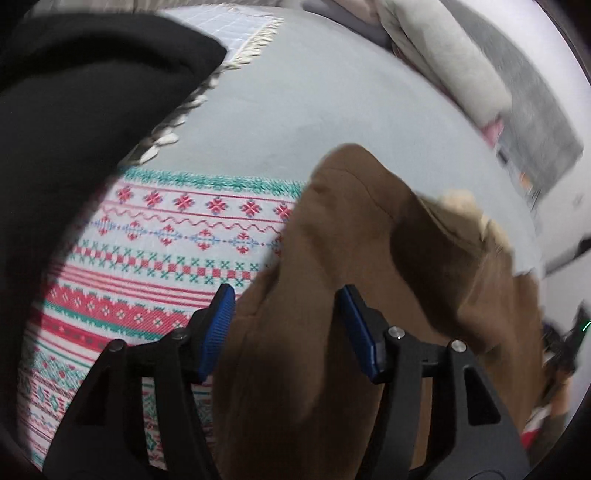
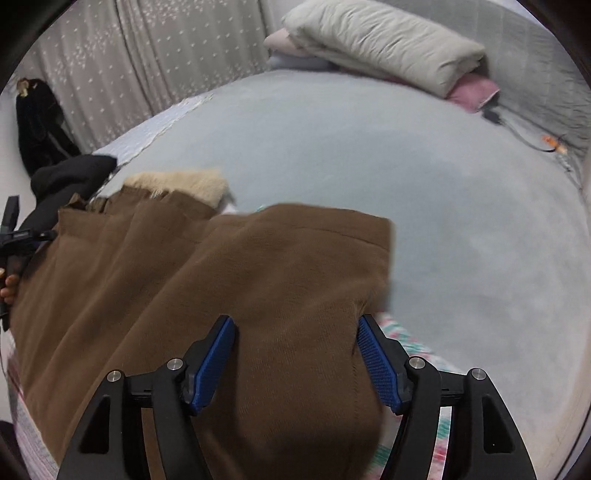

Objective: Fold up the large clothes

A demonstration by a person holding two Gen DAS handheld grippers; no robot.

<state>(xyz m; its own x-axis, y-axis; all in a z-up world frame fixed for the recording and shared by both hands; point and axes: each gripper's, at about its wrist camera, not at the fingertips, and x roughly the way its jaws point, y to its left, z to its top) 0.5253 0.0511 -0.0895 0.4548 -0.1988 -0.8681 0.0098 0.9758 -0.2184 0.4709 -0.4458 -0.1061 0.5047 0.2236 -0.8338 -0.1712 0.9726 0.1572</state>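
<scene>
A large brown garment (image 1: 351,295) with a cream fleece lining (image 1: 461,206) lies bunched on a patterned red, green and white cloth (image 1: 155,251). My left gripper (image 1: 286,310) is open, its blue pads on either side of a fold of brown fabric, not clamped. In the right wrist view the same brown garment (image 2: 221,280) spreads across the lower left, its cream lining (image 2: 184,184) at the far edge. My right gripper (image 2: 295,339) is open, with the pads straddling the fabric.
A grey bed sheet (image 2: 406,184) fills the surface. A black garment (image 1: 74,110) lies at the left, beside a fringed white blanket (image 1: 236,33). A folded beige duvet (image 2: 384,40) over a pink item (image 2: 476,92) sits at the head, with a cable (image 2: 524,136) near it.
</scene>
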